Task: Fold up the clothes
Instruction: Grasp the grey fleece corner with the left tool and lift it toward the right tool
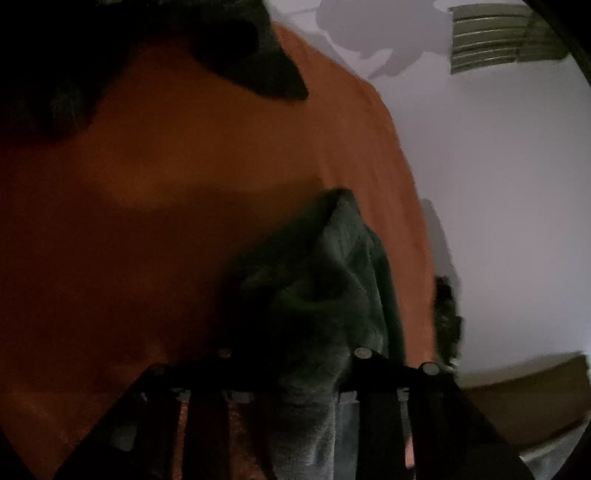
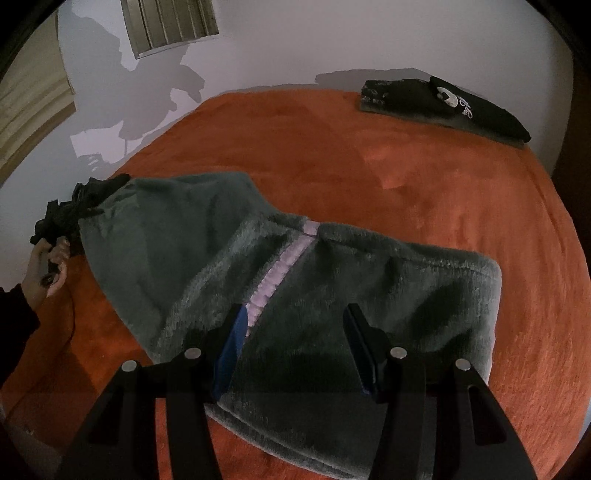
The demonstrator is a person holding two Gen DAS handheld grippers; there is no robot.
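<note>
2 hand-held grippers are seen, 1 in each wrist view. The right gripper (image 2: 291, 332) is shown at the bottom centre of its frame with its jaws spread wide, nothing held between them; its blue-padded fingers (image 2: 231, 347) hover over or rest on the near part of a green fleece garment (image 2: 207, 251), contact not being clear. The garment is spread across an orange bedspread (image 2: 424, 184), a pale zipper strip (image 2: 284, 262) running up its middle. At the left edge of that frame, the left gripper (image 2: 55, 221) is seen at the garment's far corner, held by a person's hand (image 2: 46, 273) with a dark sleeve (image 2: 14, 317) below it. In the left wrist view, dark and blurred, green fleece is bunched between the fingers at the bottom centre, so the gripper appears closed on the garment. At the upper right of the right wrist view, a folded black garment (image 2: 447, 107) with a white print lies well apart, near a pale wall (image 2: 332, 37) bearing a slatted vent (image 2: 170, 26).
</note>
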